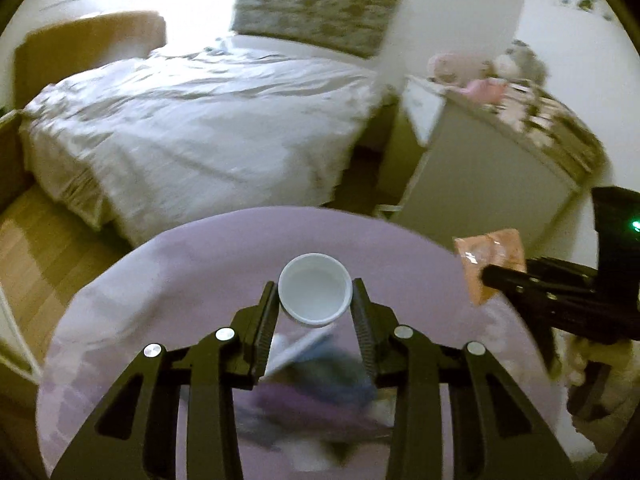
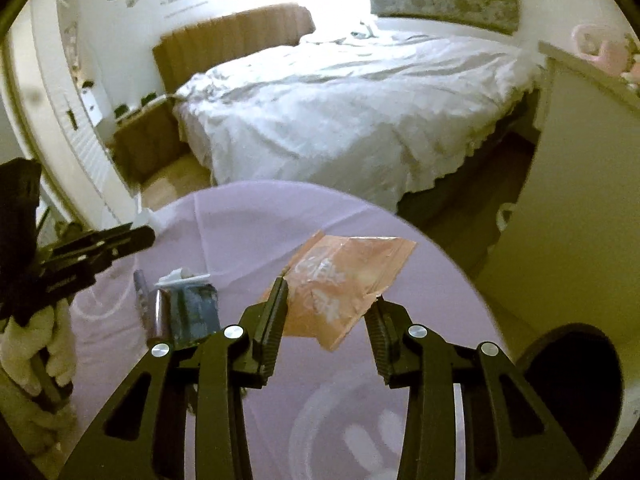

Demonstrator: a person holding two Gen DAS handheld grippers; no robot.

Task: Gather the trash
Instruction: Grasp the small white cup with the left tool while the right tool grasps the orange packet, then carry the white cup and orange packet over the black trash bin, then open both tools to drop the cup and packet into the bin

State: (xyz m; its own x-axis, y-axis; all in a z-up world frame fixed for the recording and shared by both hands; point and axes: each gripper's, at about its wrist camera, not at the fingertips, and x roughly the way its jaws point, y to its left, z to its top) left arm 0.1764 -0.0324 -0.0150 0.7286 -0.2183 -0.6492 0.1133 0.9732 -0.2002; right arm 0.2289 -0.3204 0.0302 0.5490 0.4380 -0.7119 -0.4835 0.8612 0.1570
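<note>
**Both claws at the trash; cup held, wrapper not yet gripped**

Left claw [image 1: 316, 300]: pinching a white paper cup [image 1: 315, 295] at lower centre of its view. Both fingers touch the cup's sides; the open mouth faces the camera. The cup appears lifted clear of the bench, though the gap beneath cannot be confirmed.

Right claw [image 2: 332, 304]: spread. An orange wrapper [image 2: 344, 284] lies between and just ahead of its fingertips, at centre frame. The wrapper's long axis runs from lower left to upper right, slanting across the claw's line. The left finger overlaps the wrapper's near left edge; the right fingertip sits at its near right edge. This claw is plainly the nearer to the wrapper. In my judgement, closing here would catch only the near corner.

Further trash: a dark blue carton [image 2: 192, 312] with crumpled paper lies left of centre, beside the right claw.

Surface: round bench [image 2: 248, 216] under a lilac cloth. Room: a bed [image 2: 352, 100] with white bedding beyond, and a dark bin [image 2: 576, 376] at lower right.
</note>
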